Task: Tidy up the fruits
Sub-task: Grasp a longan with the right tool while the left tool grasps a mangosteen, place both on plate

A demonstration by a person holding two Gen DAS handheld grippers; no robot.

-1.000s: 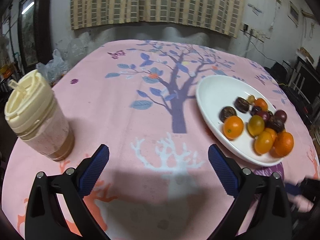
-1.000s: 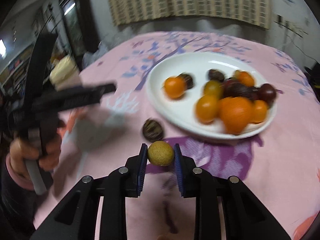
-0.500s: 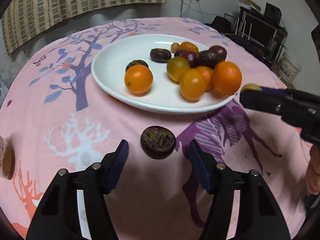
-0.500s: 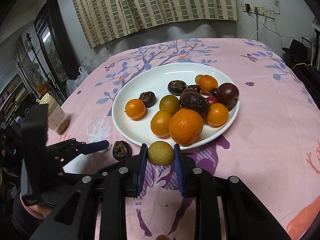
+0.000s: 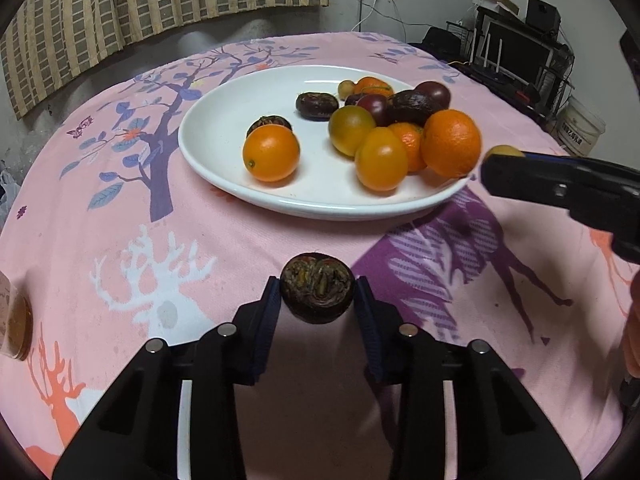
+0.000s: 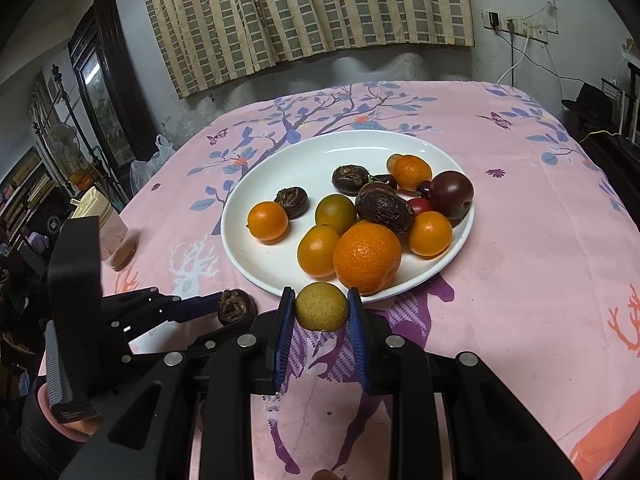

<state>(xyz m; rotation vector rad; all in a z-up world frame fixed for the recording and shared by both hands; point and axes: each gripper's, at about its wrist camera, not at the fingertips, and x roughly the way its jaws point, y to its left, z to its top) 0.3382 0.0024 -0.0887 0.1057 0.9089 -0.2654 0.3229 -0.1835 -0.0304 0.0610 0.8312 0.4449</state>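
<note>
So on our far left there's a jar with a cream lid [image 6: 107,227] sitting on the pink tablecloth [image 6: 532,248], well apart from everything else. Next over, our left gripper [image 5: 317,300] has its blue pads clamped on a dark wrinkly fruit [image 5: 317,293], down near the cloth just in front of the white plate [image 5: 224,128]; can't tell if the fruit is touching the cloth or just off it. From the right wrist view you can see the same fruit peeking out at the tip of that gripper, just left of our other one. In the middle is the plate with the pile: an orange kumquat [image 6: 267,220] on its left side beside another dark wrinkly one [image 6: 292,201], then a greenish-yellow fruit [image 6: 335,213], a big orange [image 6: 367,257] at the near edge, a brown date-looking thing [image 6: 385,211] on top, and a dark red plum [image 6: 452,194] at the right. Our right gripper [image 6: 321,312] is closed on a small yellow-green fruit [image 6: 321,306], held right at the plate's near rim, just in front of the big orange.
</note>
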